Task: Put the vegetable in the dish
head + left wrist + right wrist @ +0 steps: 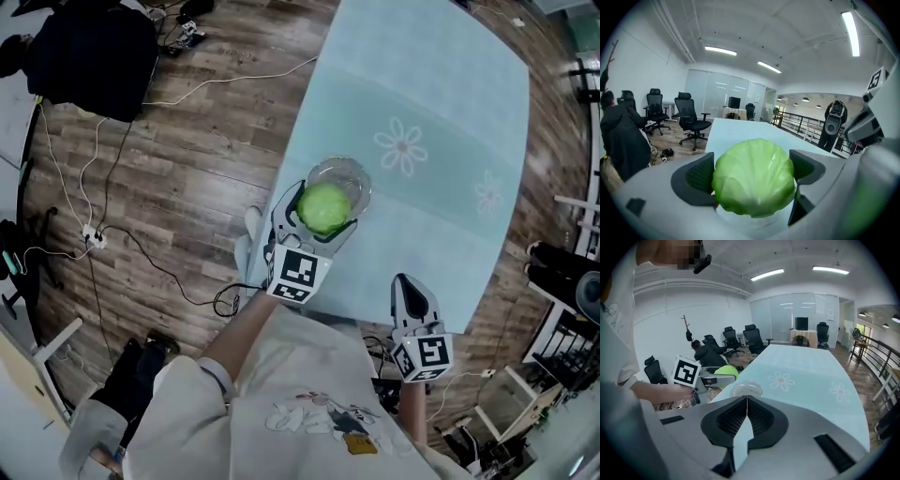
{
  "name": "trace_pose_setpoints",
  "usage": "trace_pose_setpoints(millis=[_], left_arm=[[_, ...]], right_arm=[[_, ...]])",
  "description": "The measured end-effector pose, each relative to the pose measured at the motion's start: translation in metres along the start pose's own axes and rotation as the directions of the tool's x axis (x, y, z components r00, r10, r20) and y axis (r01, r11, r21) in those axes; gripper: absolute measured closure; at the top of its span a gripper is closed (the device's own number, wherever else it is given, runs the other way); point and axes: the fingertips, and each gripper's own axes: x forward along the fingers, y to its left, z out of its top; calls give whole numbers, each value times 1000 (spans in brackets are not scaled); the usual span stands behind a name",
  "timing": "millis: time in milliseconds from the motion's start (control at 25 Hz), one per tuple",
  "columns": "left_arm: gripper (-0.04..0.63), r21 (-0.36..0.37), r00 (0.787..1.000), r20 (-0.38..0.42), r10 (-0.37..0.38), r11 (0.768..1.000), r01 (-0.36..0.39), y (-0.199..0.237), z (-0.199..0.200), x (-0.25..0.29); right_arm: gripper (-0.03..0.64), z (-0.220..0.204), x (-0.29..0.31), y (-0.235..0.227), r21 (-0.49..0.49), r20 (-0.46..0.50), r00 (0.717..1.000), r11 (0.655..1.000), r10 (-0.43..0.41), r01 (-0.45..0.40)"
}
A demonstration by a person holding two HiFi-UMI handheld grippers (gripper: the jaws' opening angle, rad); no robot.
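Observation:
A round green cabbage (324,207) sits between the jaws of my left gripper (317,214), which is shut on it just above a clear glass dish (354,178) near the table's left edge. The left gripper view fills with the cabbage (753,177), its sides pressed by the dark pads (696,178). From the right gripper view the cabbage (726,371) shows beside the glass dish (746,389). My right gripper (413,293) hangs at the table's near edge, shut with nothing in it, its pads (761,417) meeting.
The pale blue table (441,122) has white flower prints (401,147). Cables and a power strip (91,236) lie on the wooden floor to the left. Office chairs (691,119) stand beyond the table, and a dark-clothed person (621,136) is at the far left.

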Motion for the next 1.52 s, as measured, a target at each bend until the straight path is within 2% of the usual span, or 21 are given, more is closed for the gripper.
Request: trace_pose_setpoints(millis=[200, 480, 560, 720, 840, 1040, 1320, 1520], left_arm=[[84, 92, 999, -51, -18, 995, 23, -7, -23, 37], [84, 132, 993, -116, -31, 990, 46, -13, -51, 70], [84, 147, 992, -127, -22, 988, 40, -15, -55, 78], [84, 238, 985, -171, 32, 971, 10, -13, -69, 86], [84, 255, 976, -214, 38, 967, 18, -13, -82, 95], [83, 218, 989, -150, 21, 976, 12, -25, -55, 95], [89, 247, 988, -155, -2, 968, 41, -31, -56, 84], [187, 259, 994, -106, -8, 965, 35, -40, -33, 63]], right_arm=[[594, 1, 1, -16, 19, -16, 1000, 1000, -22, 22], [594, -7, -6, -35, 25, -32, 999, 999, -44, 45], [594, -10, -8, -41, 32, -39, 998, 998, -49, 50], [595, -20, -9, -37, 37, -59, 998, 999, -36, 38], [594, -23, -9, -35, 35, -64, 997, 999, -35, 37], [594, -23, -13, -43, 37, -58, 998, 999, -31, 34], [594, -16, -7, -41, 48, -18, 1000, 999, -19, 20], [594, -6, -11, -49, 65, 21, 1000, 998, -2, 0]])
